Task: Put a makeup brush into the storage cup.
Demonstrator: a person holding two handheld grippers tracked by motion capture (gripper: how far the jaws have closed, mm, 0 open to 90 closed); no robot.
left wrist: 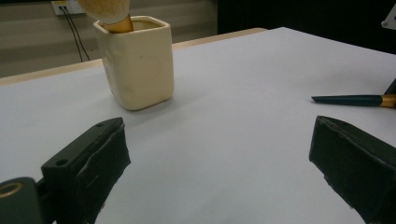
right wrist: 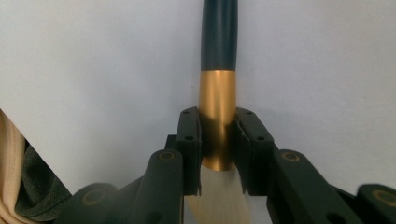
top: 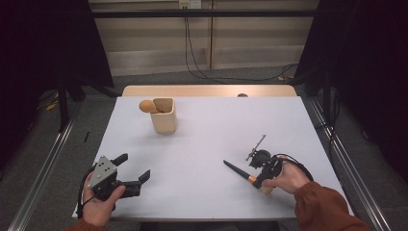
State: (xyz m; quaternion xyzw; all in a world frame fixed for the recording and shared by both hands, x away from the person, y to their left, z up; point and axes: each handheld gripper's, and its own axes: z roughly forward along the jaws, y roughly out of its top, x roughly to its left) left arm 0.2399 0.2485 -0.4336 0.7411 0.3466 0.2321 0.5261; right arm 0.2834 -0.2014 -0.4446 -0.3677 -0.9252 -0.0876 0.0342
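In the right gripper view the right gripper (right wrist: 218,140) is clamped on a makeup brush (right wrist: 218,74) at its gold ferrule, one black pad on either side. The pale bristles run down between the jaws and are cut off at the bottom edge; the dark handle points to twelve o'clock and leaves the frame at the top, so its tip is hidden there. A strip of beige and grey cloth sits at eight o'clock, too partial to identify.

In the high view the right hand (top: 284,177), in a rust-coloured sleeve, lies low on the white table (top: 211,130) at about four o'clock, wrist turned so the gripper points toward ten o'clock. The brush's bristle end is mostly masked by the gripper and fingers.

The left gripper (top: 129,172) sits at about eight o'clock near the table's front edge, held in the left hand (top: 98,202), jaws spread wide with nothing between them, aimed toward two o'clock.

Farther off, at about eleven o'clock, a cream square cup (top: 164,116) stands upright with a second brush (top: 146,106) in it, fluffy head up and leaning over the rim; its handle is hidden inside the cup.
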